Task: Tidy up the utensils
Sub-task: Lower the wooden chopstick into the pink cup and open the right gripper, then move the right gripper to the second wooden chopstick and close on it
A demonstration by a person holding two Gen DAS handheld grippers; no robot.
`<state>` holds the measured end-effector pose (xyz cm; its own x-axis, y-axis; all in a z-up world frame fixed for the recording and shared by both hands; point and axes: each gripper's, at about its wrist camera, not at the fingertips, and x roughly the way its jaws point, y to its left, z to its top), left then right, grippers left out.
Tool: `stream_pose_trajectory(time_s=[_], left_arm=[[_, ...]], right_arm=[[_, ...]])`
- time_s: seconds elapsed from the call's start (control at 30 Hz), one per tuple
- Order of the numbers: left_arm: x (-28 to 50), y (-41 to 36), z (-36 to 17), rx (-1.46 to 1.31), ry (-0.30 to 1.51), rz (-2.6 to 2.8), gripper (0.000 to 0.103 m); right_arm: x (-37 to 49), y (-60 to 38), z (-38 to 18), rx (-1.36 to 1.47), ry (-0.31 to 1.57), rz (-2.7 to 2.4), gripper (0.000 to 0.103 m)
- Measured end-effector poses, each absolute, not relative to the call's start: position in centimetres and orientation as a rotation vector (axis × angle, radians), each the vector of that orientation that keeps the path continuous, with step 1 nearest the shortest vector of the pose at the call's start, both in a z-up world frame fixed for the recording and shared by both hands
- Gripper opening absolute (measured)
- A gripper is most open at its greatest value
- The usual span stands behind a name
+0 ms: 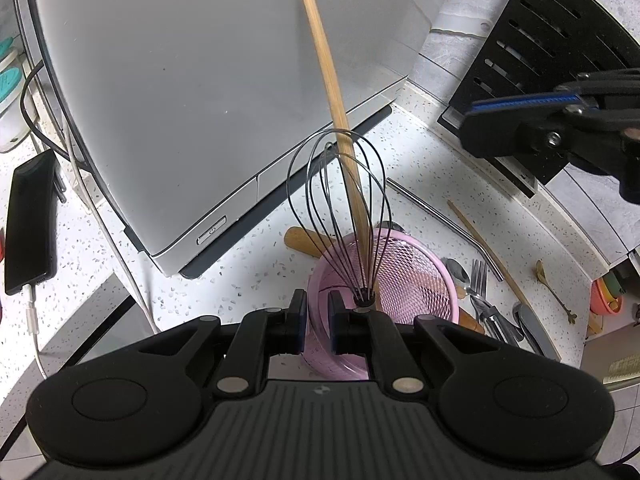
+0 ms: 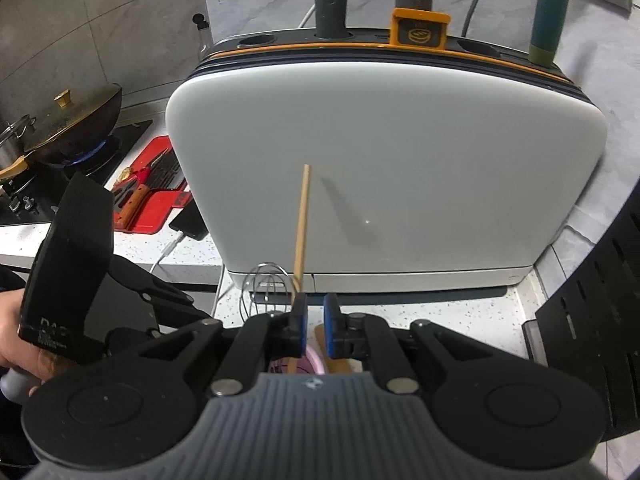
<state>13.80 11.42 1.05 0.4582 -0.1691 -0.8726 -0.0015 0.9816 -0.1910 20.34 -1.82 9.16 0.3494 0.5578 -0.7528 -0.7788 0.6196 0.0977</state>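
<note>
A pink mesh holder (image 1: 420,280) stands on the speckled counter. In it are a black wire whisk (image 1: 336,200), head up, and a long wooden stick (image 1: 324,64) leaning back toward a grey appliance. My left gripper (image 1: 316,320) is shut on the holder's near rim, with the pink wall between its pads. My right gripper (image 1: 472,116) hovers at the upper right, apart from the stick. In the right wrist view the right gripper (image 2: 315,320) shows a narrow gap with nothing in it. The stick (image 2: 302,220) rises just beyond its left finger, and the holder (image 2: 314,360) is below.
The grey appliance (image 1: 200,80) fills the back. Loose forks and spoons (image 1: 480,284), a metal straw (image 1: 440,216) and a thin wooden stick (image 1: 488,252) lie right of the holder. A black slotted rack (image 1: 540,20) stands far right, a phone (image 1: 28,220) lies left. A stove with a wok (image 2: 72,120) is at far left.
</note>
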Motion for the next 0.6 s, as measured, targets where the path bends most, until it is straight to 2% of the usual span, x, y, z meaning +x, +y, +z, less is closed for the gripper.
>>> stream_pose_trajectory(time_s=[0.1,0.17,0.6], left_arm=[[13.8,11.4,1.0,-0.174,1.092,-0.105,0.010],[13.8,11.4,1.1,-0.173,1.092,-0.105,0.010],[13.8,11.4,1.1,-0.170,1.091,-0.107,0.010]], right_arm=[[20.4,-2.5,9.1,-0.307,0.848,0.864,0.007],[20.5,-3.1,8.8,-0.321,0.859,0.846,0.012],[22.3,-9.5,2.9,-0.457,1.041,0.676,0.014]])
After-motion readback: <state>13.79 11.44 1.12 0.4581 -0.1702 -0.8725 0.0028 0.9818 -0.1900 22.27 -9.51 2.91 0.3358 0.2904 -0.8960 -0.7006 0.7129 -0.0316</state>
